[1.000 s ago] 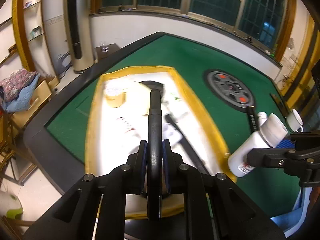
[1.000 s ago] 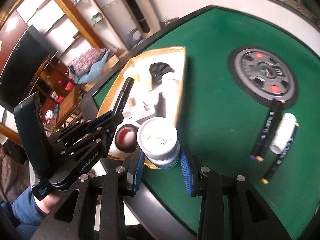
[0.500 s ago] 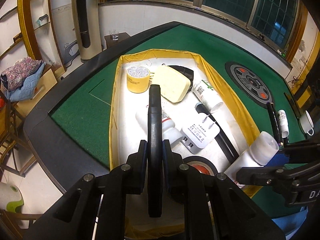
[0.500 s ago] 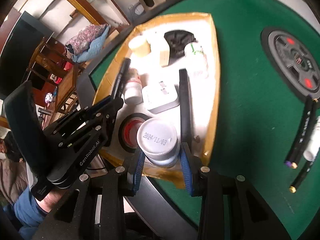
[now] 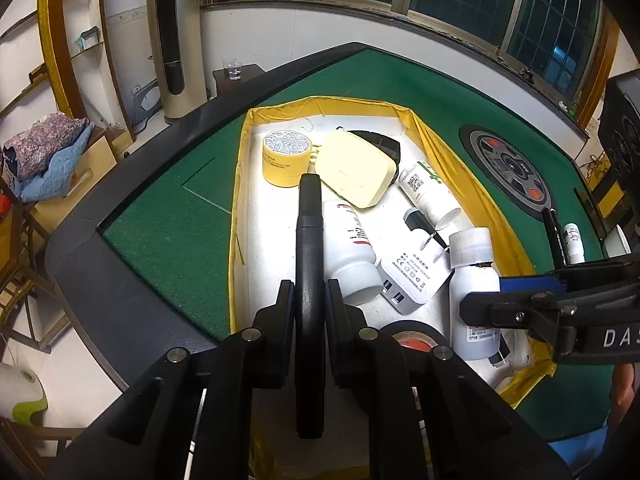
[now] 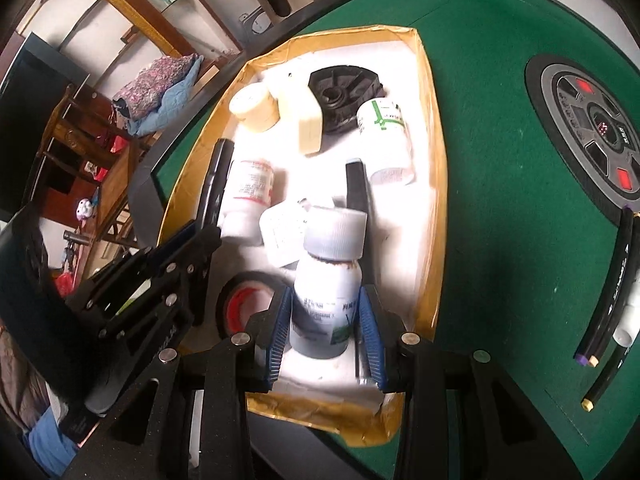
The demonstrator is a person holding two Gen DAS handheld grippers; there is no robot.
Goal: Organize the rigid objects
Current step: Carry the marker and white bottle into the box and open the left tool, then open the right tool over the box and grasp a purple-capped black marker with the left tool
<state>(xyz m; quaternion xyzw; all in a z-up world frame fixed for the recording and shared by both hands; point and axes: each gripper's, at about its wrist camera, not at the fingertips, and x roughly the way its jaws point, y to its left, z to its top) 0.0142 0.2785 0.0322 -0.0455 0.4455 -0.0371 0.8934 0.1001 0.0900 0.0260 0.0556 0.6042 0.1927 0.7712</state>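
My left gripper [image 5: 308, 300] is shut on a long black marker [image 5: 308, 240], held over the left half of a yellow-rimmed tray [image 5: 240, 184] with a white floor. The right gripper [image 6: 326, 320] is shut on a white bottle with a ribbed pale cap [image 6: 326, 292]. That bottle [image 5: 474, 280] stands roughly upright, low in the tray's near right corner. I cannot tell whether its base touches the floor. In the right wrist view the left gripper [image 6: 188, 240] and its marker [image 6: 216, 184] are at the left.
The tray holds a yellow tin [image 5: 286, 156], a cream case [image 5: 356, 168], a black disc [image 5: 380, 142], two lying white bottles [image 5: 428, 192] [image 5: 348, 248], a white charger [image 5: 412, 276] and a tape roll [image 5: 412, 336]. Markers [image 6: 612, 288] lie on the green table [image 6: 500, 120] by a round panel [image 6: 592, 128].
Both grippers came in over the tray and sank lower. The bottle went from outside the tray's rim to inside its near corner, and now shows its side instead of its cap top.
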